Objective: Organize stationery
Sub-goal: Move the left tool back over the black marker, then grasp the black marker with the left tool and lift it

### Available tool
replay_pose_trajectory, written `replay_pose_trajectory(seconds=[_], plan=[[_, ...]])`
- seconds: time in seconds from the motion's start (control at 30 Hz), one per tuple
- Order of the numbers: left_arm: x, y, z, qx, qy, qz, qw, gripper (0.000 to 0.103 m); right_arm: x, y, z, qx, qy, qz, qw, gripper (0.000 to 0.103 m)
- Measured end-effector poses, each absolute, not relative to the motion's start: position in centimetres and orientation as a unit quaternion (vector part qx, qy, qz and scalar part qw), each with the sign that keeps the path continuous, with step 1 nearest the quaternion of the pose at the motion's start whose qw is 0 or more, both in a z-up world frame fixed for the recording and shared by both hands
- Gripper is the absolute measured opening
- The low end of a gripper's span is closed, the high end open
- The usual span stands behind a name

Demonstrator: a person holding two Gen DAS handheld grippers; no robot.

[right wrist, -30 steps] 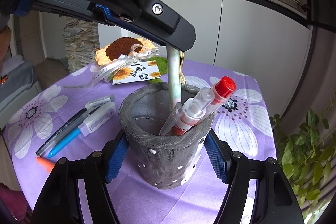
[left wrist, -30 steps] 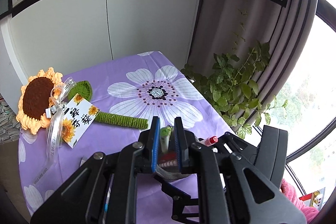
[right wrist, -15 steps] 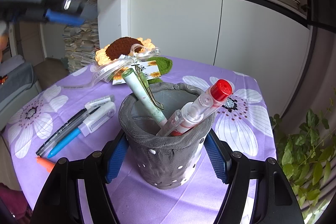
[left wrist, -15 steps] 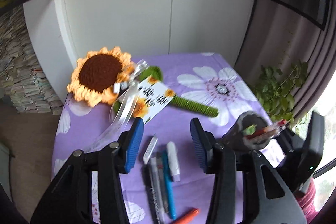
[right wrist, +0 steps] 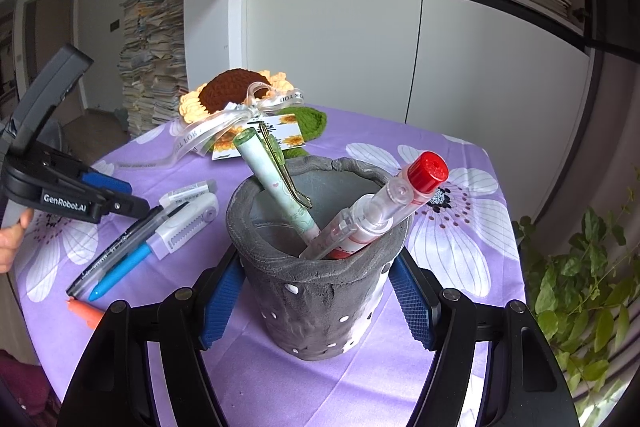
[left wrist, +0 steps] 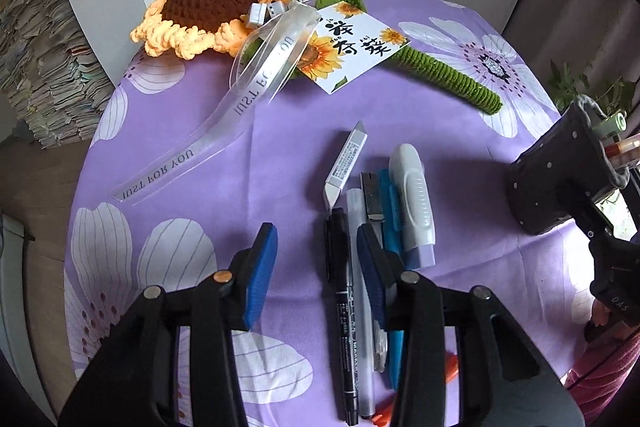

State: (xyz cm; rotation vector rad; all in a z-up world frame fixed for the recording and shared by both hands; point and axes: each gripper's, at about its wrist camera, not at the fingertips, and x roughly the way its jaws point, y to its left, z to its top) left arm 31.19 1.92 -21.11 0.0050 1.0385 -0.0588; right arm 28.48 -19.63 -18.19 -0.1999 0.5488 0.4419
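My right gripper (right wrist: pixel 316 293) is shut on a grey pen holder (right wrist: pixel 320 323) standing on the purple flowered cloth (right wrist: pixel 452 367). A pale green pen (right wrist: pixel 276 179) and a red-capped pen (right wrist: pixel 384 211) lean inside it. My left gripper (left wrist: pixel 316 239) hovers over a row of loose pens, pointing steeply down, its jaws closing and pressing on nothing. A black marker (left wrist: pixel 344 307) lies below the gap, just left of the right pad. Beside it lie a clear pen (left wrist: pixel 356 211), a blue pen (left wrist: pixel 390 219), a white and lilac tool (left wrist: pixel 414 199), a grey-white marker (left wrist: pixel 346 159) and an orange pen (left wrist: pixel 450 367).
A crochet sunflower (left wrist: pixel 216 7) with a ribbon (left wrist: pixel 260 67) and a card (left wrist: pixel 352 47) lies at the back of the round table. A leafy plant (right wrist: pixel 580 287) stands off the right edge. White cabinets (right wrist: pixel 340 55) and paper stacks (right wrist: pixel 152 59) are behind.
The left gripper let go of the green pen, which now leans in the holder. It opened, swung left and down, and now hangs over the loose pens. The right gripper stayed still.
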Motion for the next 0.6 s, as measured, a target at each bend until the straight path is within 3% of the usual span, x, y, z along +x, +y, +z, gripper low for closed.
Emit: replay_pose_trajectory(seconds=[0.6], plan=[[31.0, 2.2, -22.1, 0.032, 0.504, -0.003, 0.863, 0.039, 28.5, -19.6, -18.2, -0.098, 0.268, 0.216, 0.934, 0.072]])
